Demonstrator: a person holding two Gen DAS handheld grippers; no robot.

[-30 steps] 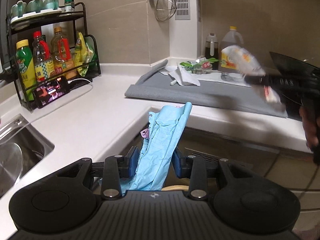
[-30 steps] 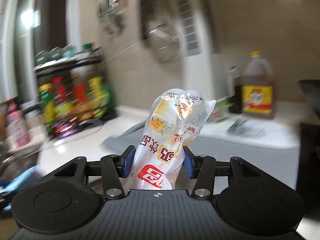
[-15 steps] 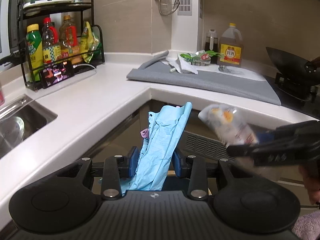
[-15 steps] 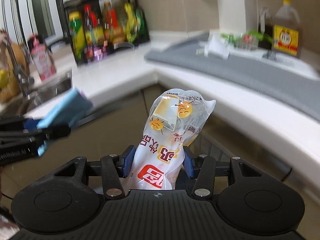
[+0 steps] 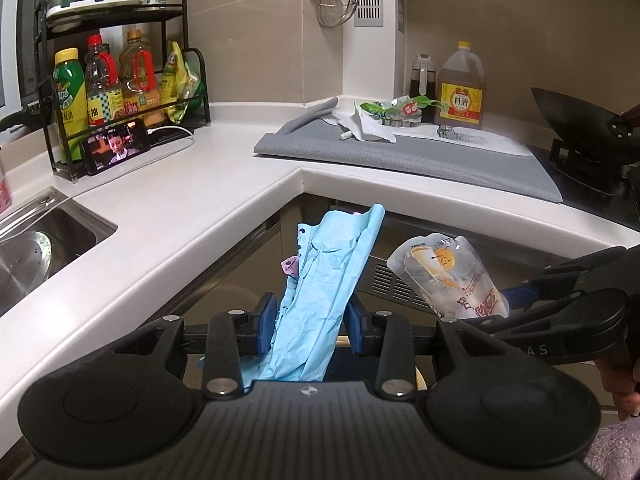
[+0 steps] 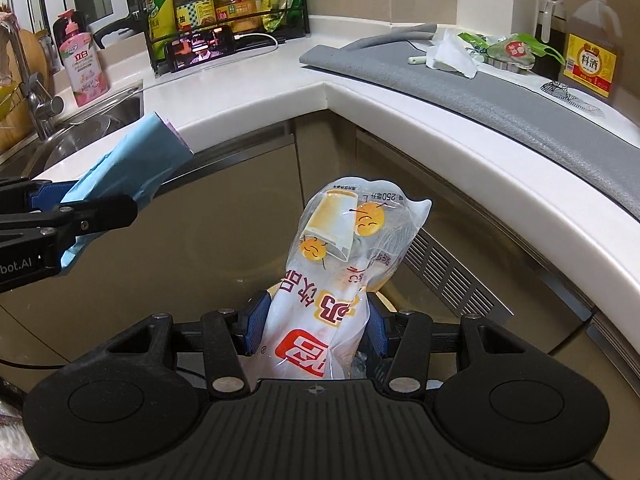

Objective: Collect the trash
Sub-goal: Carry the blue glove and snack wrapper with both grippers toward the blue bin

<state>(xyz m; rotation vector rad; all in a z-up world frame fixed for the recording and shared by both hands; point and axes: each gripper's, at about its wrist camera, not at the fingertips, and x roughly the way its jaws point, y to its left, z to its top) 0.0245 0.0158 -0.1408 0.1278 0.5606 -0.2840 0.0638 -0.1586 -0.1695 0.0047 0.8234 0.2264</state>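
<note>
Both grippers are loaded and hanging below the tabletop [image 5: 192, 216] edge, in front of the cabinet fronts. Left gripper [image 5: 310, 326] is clamped on a crumpled blue wrapper [image 5: 328, 276], jaws narrow, the paper sticking up and forward past the pads. Right gripper [image 6: 314, 330] is pinched on a clear milk pouch [image 6: 344, 248], jaws about half apart, the pouch standing tall out of them; from the left camera I see that pouch [image 5: 448, 272] just beside the wrapper, the two nearly touching but apart.

Under the left jaws I can make out a pale curved rim and something dark inside it; I take that for the bin, though I can't tell for sure.

Biggest worry: releasing over a bin I can barely see. If I'm off its mouth, both pieces land on the floor. Next, the pouch is slick and top-heavy, held only low down, so it could tip out sideways as I tilt. The wrapper is light and creased; it may cling to a pad or drift when I let go. And the grippers are close, so they could knock together.

More trash [image 5: 384, 114] waits on the grey mat [image 5: 400, 160]: a tissue [image 6: 452, 56] and green packaging [image 6: 512, 46].
</note>
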